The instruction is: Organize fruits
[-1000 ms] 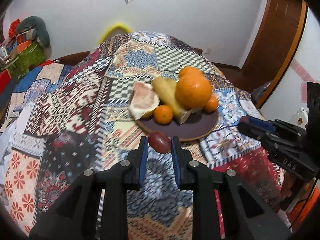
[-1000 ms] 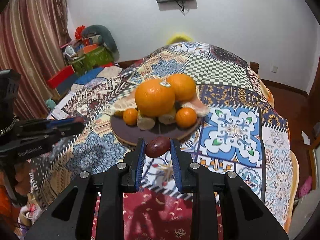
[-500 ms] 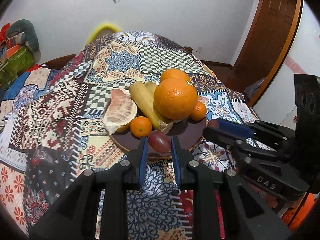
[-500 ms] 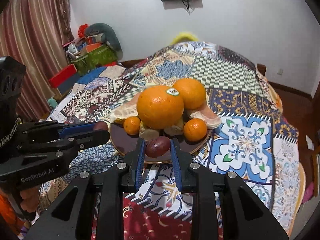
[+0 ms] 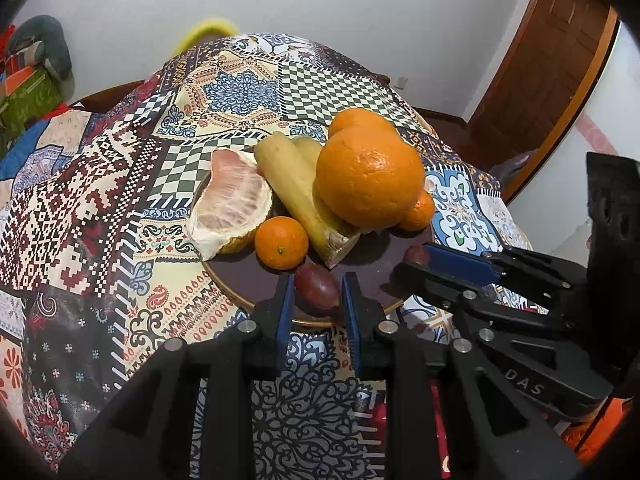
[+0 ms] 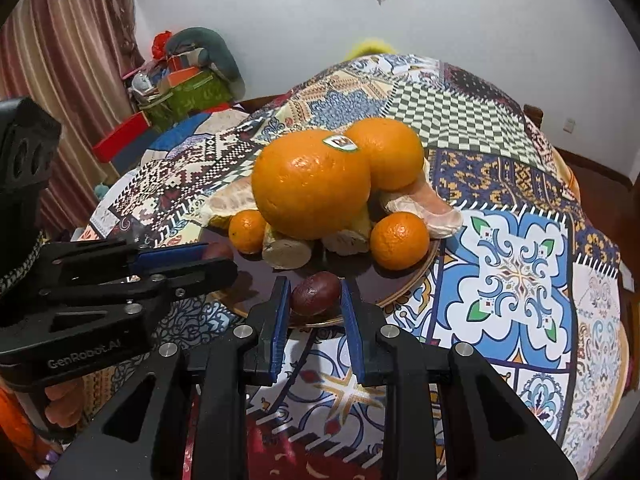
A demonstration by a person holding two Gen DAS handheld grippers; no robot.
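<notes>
A dark round plate [image 5: 248,280] [image 6: 400,284] holds big oranges [image 5: 370,176] [image 6: 310,184], small mandarins [image 5: 282,242] [image 6: 398,240], bananas [image 5: 296,188] and peeled pomelo pieces [image 5: 230,204]. My left gripper [image 5: 316,292] is shut on a dark red grape [image 5: 316,286] just over the plate's near rim. My right gripper [image 6: 314,294] is shut on another dark red grape [image 6: 316,288] over the plate's near edge. Each gripper shows in the other's view, the right gripper [image 5: 416,258] and the left gripper [image 6: 218,252], both at the plate.
The plate sits on a table under a patchwork cloth [image 5: 240,92] [image 6: 516,272]. A wooden door [image 5: 556,72] is at the right, cluttered bags [image 6: 188,80] and a curtain [image 6: 52,60] at the left, a white wall behind.
Both grippers have moved forward with their grapes, from in front of the plate to over its near rim. The fruit pile looks closer.
</notes>
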